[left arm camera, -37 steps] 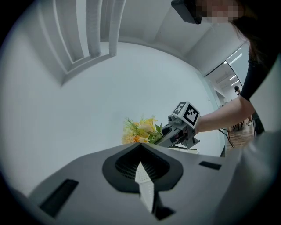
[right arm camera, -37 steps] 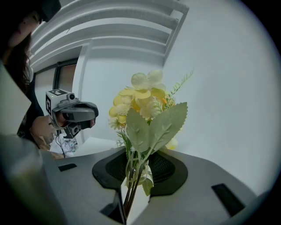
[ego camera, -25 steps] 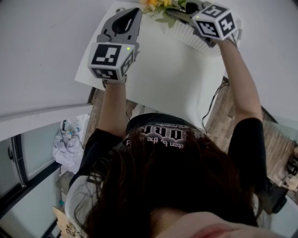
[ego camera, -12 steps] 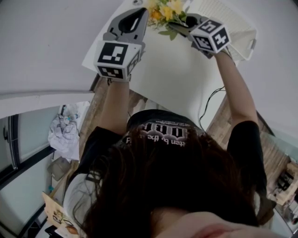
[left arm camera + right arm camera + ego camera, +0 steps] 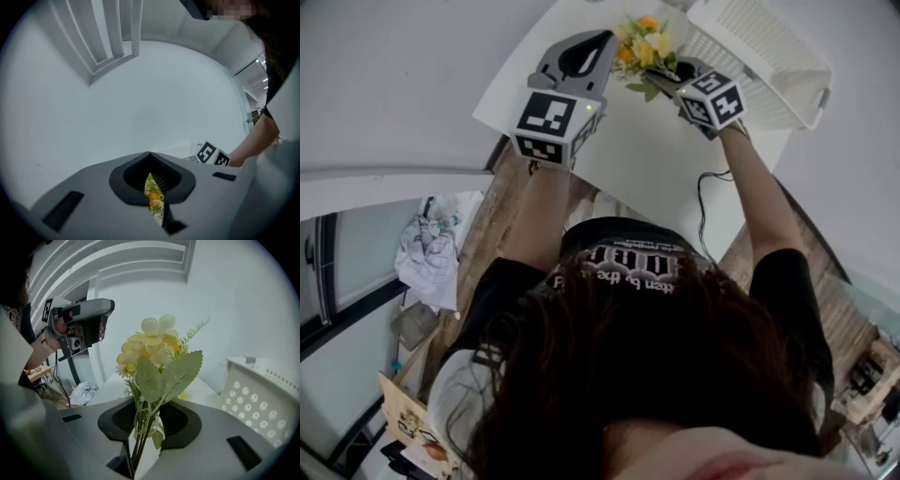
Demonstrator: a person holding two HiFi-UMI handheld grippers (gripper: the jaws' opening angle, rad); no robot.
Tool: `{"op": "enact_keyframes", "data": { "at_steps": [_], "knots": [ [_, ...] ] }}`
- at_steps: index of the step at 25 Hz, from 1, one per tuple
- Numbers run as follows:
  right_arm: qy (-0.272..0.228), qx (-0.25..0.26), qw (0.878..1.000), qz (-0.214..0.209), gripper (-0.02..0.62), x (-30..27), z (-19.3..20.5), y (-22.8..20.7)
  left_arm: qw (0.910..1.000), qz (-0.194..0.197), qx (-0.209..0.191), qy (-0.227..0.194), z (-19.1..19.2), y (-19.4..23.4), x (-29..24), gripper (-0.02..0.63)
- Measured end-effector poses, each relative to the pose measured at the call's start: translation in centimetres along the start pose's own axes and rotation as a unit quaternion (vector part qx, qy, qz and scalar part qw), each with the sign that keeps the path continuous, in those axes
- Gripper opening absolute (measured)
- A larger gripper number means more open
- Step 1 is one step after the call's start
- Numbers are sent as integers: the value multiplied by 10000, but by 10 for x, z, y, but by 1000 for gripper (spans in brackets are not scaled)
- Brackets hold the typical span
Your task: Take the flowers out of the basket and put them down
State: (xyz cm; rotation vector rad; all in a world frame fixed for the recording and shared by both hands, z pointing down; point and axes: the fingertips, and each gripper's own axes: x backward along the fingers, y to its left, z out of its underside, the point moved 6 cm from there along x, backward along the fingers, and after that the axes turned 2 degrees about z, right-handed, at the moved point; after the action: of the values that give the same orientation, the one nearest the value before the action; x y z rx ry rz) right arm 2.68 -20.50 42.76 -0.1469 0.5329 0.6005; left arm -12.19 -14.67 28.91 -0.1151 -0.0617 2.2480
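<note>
Right claw (image 5: 146,439) gripped flowers (image 5: 154,350) beside the basket (image 5: 262,399).
Removal looked done; I judged lowering them to the table (image 5: 656,164) came next.

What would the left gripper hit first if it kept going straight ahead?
Probably nothing near: beyond the left gripper only a bare white wall shows; the flowers sit just beside its line.
</note>
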Motion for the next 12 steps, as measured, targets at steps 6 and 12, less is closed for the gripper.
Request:
{"op": "enact_keyframes", "data": {
  "at_steps": [6,12],
  "knots": [
    [219,-192,9995,131,135,-24,38,10,9999,-26,86,55,12,4,1,-3],
    [294,-422,9986,137,144,-33,62,17,9999,8,80,117,17,0,-3,-3]
  ]
}}
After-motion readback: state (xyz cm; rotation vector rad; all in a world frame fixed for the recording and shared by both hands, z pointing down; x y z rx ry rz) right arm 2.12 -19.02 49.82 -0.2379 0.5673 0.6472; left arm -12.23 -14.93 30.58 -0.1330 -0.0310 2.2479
